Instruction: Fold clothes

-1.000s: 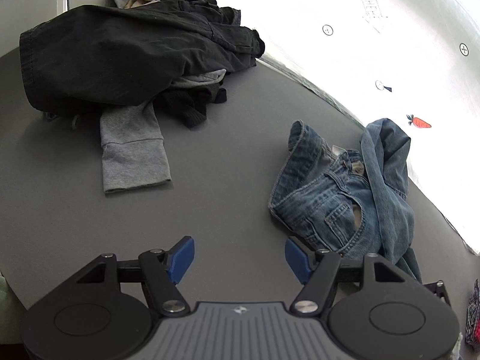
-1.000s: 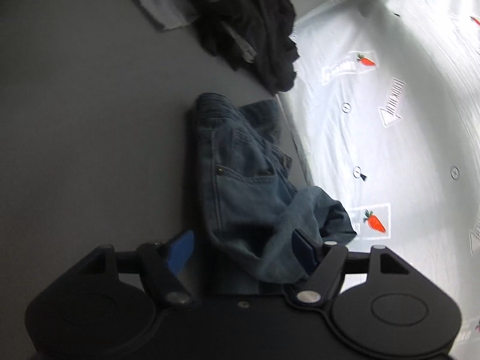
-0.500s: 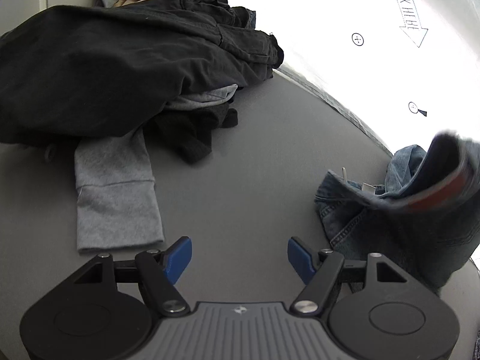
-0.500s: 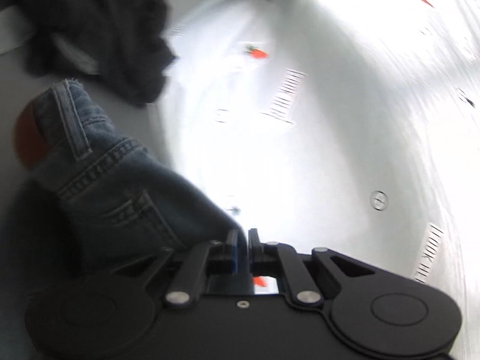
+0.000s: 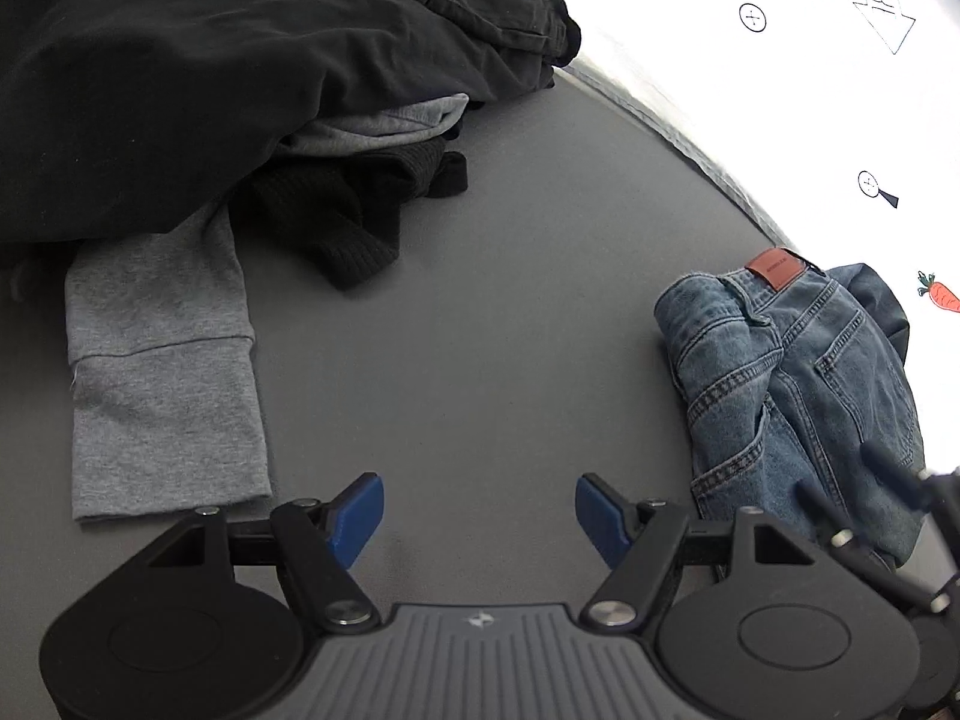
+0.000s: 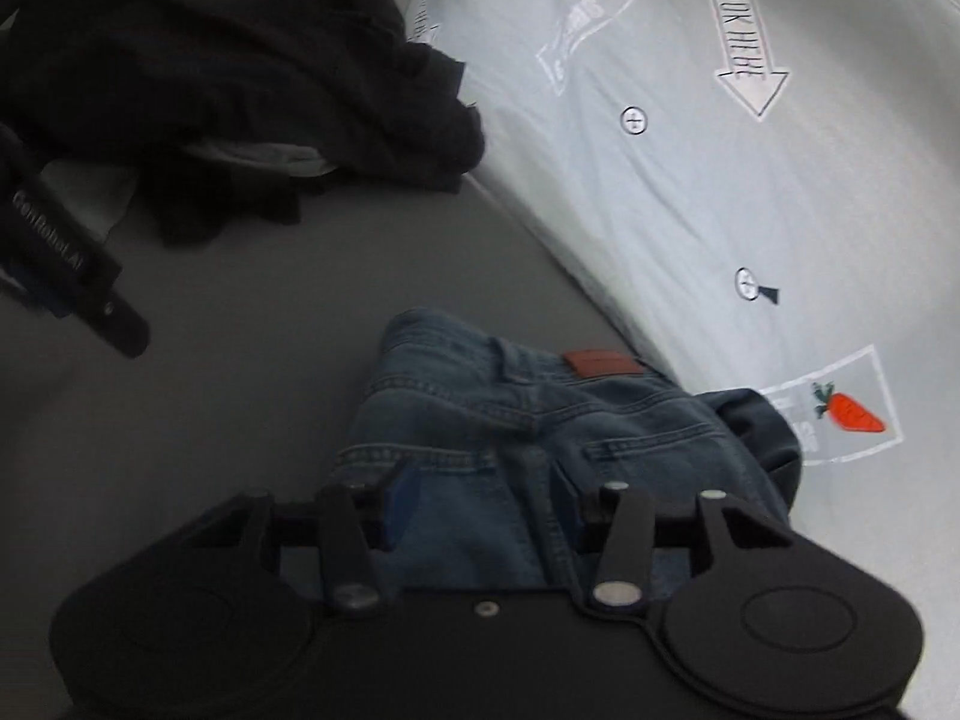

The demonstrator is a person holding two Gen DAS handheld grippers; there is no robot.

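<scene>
Crumpled blue jeans [image 5: 798, 384] with a brown waistband patch lie on the grey surface [image 5: 492, 300], back pockets up; they also show in the right wrist view [image 6: 540, 426]. My left gripper [image 5: 478, 510] is open and empty over bare grey surface, left of the jeans. My right gripper [image 6: 480, 504] is open just above the jeans, its blue pads either side of the seat; I cannot tell if it touches them. Part of the right gripper shows at the left view's right edge [image 5: 888, 516].
A pile of black clothes [image 5: 240, 60] with a grey sleeve [image 5: 156, 372] lies at the back left, also in the right view [image 6: 228, 78]. A white printed sheet [image 6: 750, 180] with carrots and arrows runs along the right. The left gripper's body [image 6: 66, 258] shows at left.
The right gripper shut on the jeans and swung them up, then set them down flipped, patch showing, and opened. The left gripper moved closer to the black pile, still open.
</scene>
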